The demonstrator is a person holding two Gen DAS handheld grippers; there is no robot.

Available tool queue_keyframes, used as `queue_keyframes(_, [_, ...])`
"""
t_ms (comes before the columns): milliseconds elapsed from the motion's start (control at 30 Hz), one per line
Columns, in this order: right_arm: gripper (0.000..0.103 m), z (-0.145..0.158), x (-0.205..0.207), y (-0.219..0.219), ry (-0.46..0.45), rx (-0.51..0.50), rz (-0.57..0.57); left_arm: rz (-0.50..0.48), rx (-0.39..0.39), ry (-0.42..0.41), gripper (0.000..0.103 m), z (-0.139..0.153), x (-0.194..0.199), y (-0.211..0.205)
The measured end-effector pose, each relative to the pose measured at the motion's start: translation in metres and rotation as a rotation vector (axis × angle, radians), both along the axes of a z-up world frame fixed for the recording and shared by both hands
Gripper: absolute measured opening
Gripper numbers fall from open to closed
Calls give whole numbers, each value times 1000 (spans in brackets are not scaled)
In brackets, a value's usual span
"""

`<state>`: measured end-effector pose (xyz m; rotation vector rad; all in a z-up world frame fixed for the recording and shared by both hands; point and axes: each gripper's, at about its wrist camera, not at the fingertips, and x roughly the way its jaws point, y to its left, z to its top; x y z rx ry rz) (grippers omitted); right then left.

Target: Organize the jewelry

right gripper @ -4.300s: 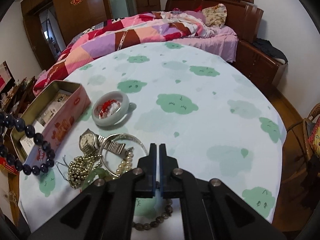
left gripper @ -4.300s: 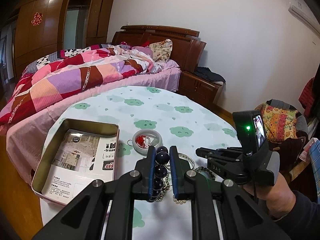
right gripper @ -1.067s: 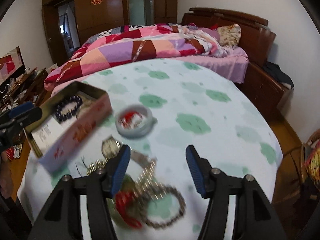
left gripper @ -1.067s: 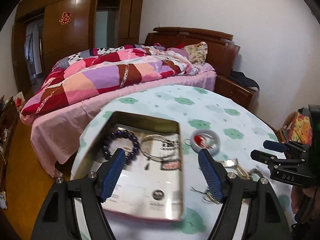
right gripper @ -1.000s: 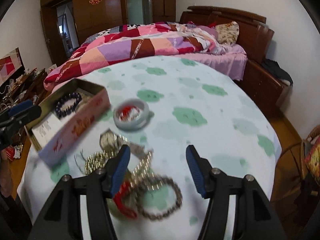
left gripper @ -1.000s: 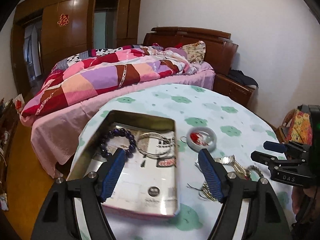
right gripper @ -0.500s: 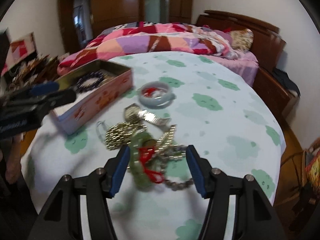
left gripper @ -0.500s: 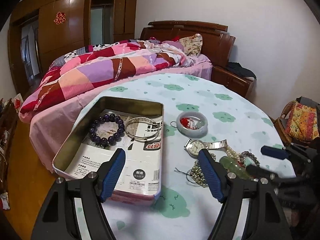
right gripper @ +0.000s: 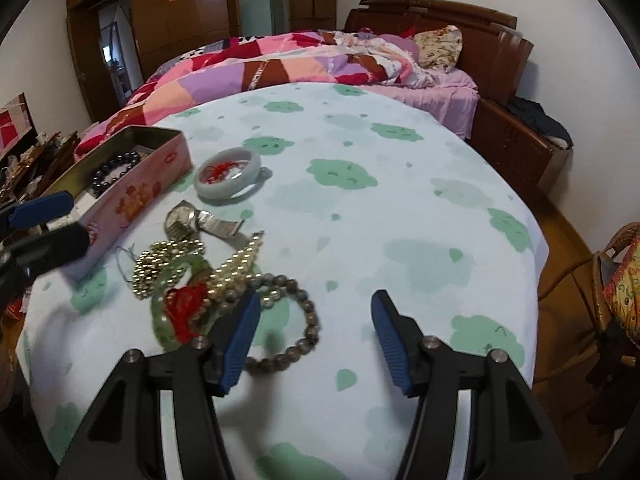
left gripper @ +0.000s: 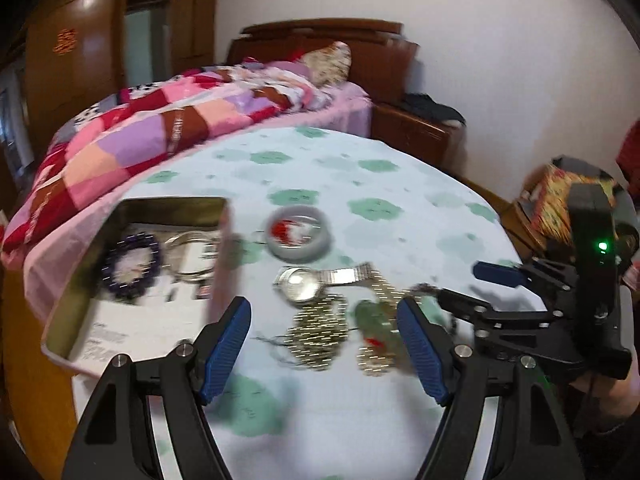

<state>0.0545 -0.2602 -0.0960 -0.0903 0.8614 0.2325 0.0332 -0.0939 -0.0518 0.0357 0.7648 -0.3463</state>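
A pink tin box (right gripper: 132, 196) on the table's left holds a dark bead bracelet (left gripper: 132, 258) and a silver bangle (left gripper: 192, 254). Beside it lie a white jade bangle (right gripper: 228, 174), a wristwatch (right gripper: 188, 216), gold beads (right gripper: 164, 262), a green bangle with red cord (right gripper: 176, 300), pearls (right gripper: 240, 260) and a brown bead bracelet (right gripper: 296, 344). My left gripper (left gripper: 324, 344) is open and empty above the gold beads. My right gripper (right gripper: 316, 340) is open and empty over the brown bead bracelet; it also shows in the left wrist view (left gripper: 476, 288).
The round table (right gripper: 400, 208) has a pale cloth with green cloud prints. A bed with a patchwork quilt (right gripper: 280, 64) stands behind it. A wicker chair with a patterned cushion (right gripper: 624, 284) is at the right. Wooden wardrobes (right gripper: 180, 12) line the far wall.
My left gripper has let the dark bead bracelet go into the tin and swung right toward the jewelry pile. My right gripper has opened and moved in over the pile.
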Motion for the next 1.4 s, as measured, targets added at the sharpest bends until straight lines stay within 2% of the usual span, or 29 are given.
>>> queue_keyframes(133, [61, 0, 1, -9, -1, 5, -30, -60, -9, 59, 74, -9, 9, -23])
queue_keyframes(167, [61, 0, 1, -10, -1, 10, -33, -69, -1, 70, 66, -13, 12, -28])
queue_keyframes(200, [61, -1, 1, -11, -1, 11, -34, -77, 6, 99, 53, -20, 17, -32])
queue_keyframes(233, [61, -1, 1, -12, -1, 10, -38, -88, -1, 128, 46, -25, 19, -34])
queue_keyframes(300, [61, 0, 1, -14, -1, 14, -39, -118, -28, 193, 20, -38, 24, -37])
queue_keyframes(333, [61, -1, 2, -13, -1, 15, -37, -117, -35, 207, 17, -41, 25, -37])
queue_keyframes(367, [61, -1, 2, -13, -2, 13, -38, -116, -48, 204, 7, -40, 23, -35])
queue_keyframes(433, [61, -1, 2, -13, -2, 15, -36, -110, -60, 174, 0, -32, 19, -30])
queue_keyframes(500, [61, -1, 1, -14, -5, 19, -34, -112, -84, 131, 0, -16, 11, -23])
queue_keyframes(667, [61, -1, 0, -11, -5, 9, -25, -111, -60, 17, 0, 13, -6, -12])
queue_keyframes(833, [63, 4, -3, -6, -15, 38, 8, -64, -58, 6, 0, 13, -4, -1])
queue_keyframes(900, [73, 8, -6, -3, -23, 62, 35, -29, -50, 13, 0, 9, 2, 2])
queue_keyframes(967, [73, 10, -9, 2, -34, 67, 61, -3, -52, 41, 2, 4, 7, 6])
queue_keyframes(1033, [72, 10, -10, 11, -27, 58, 92, 26, -42, 63, 17, -2, 12, 10])
queue_keyframes(1100, [57, 7, -12, 19, -13, 46, 120, 52, -43, 58, 62, -4, 11, 14])
queue_keyframes(1167, [51, 2, -11, 25, 25, 62, 154, 78, -53, 19, 78, -2, 6, 18])
queue_keyframes(1233, [48, -2, -12, 30, 49, 75, 186, 71, -64, 11, 78, 1, 5, 20])
queue_keyframes(1267, [42, -3, -13, 31, 54, 77, 196, 65, -73, 13, 78, 1, 6, 21])
queue_keyframes(1300, [30, -4, -14, 32, 61, 84, 208, 67, -81, 16, 78, 1, 6, 23])
queue_keyframes(1367, [14, -5, -16, 34, 80, 100, 232, 62, -93, 33, 78, -2, 8, 24])
queue_keyframes(1400, [13, -6, -16, 34, 83, 100, 235, 60, -101, 42, 78, -4, 9, 25])
